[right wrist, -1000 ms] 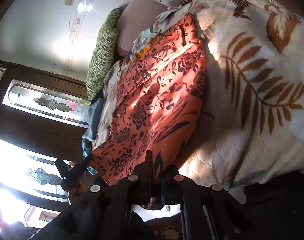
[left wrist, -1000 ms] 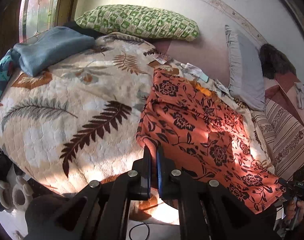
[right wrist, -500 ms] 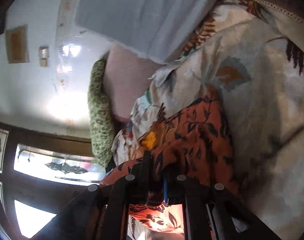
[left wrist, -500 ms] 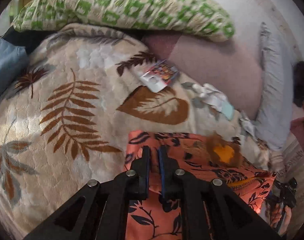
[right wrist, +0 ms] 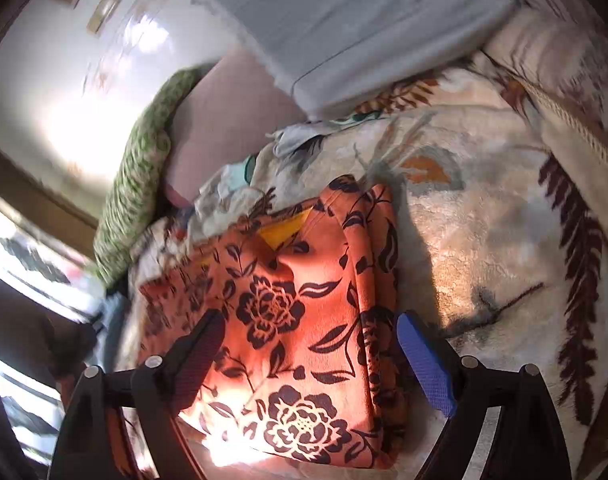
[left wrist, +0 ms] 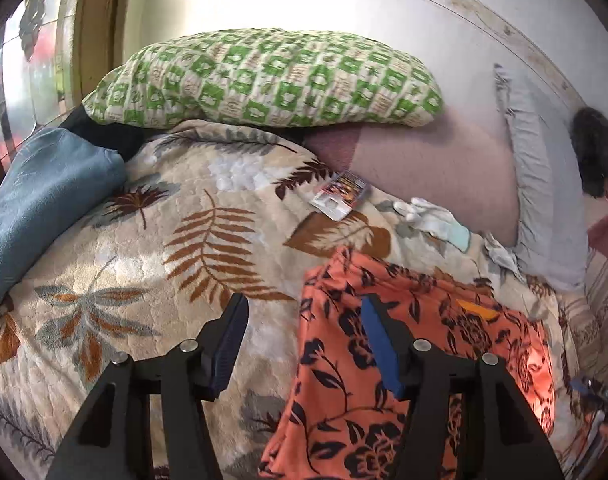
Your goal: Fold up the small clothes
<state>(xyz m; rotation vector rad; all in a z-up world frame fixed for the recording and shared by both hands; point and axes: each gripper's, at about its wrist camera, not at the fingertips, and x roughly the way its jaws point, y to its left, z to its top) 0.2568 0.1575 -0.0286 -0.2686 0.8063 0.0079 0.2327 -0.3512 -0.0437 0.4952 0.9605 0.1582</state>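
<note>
1. The orange floral garment [left wrist: 415, 364] lies doubled over on the bed, on top of the leaf-print blanket [left wrist: 152, 264]. Its upper layer sits roughly square over the lower one, and a small yellow tag [right wrist: 284, 230] shows near the far edge.
2. It looks like thin, limp cloth: light, soft and quick to slump or slide out of line when lifted. I'd judge the best hold to be at the two corners of one edge, pinching both layers together so the fold stays put.
3. The left tool [left wrist: 300, 320] hangs just above the garment's left edge with its fingers spread wide, gripping nothing.
4. The right tool [right wrist: 309, 338] hovers over the sunlit right side, also spread and empty; its blue pad [right wrist: 423, 364] is near the stacked side edges.
5. Further off lie a card packet [left wrist: 339, 196], a pale glove [left wrist: 435, 220], a blue-grey cloth [left wrist: 44, 200] and the green checked pillow [left wrist: 272, 80] by the wall.
</note>
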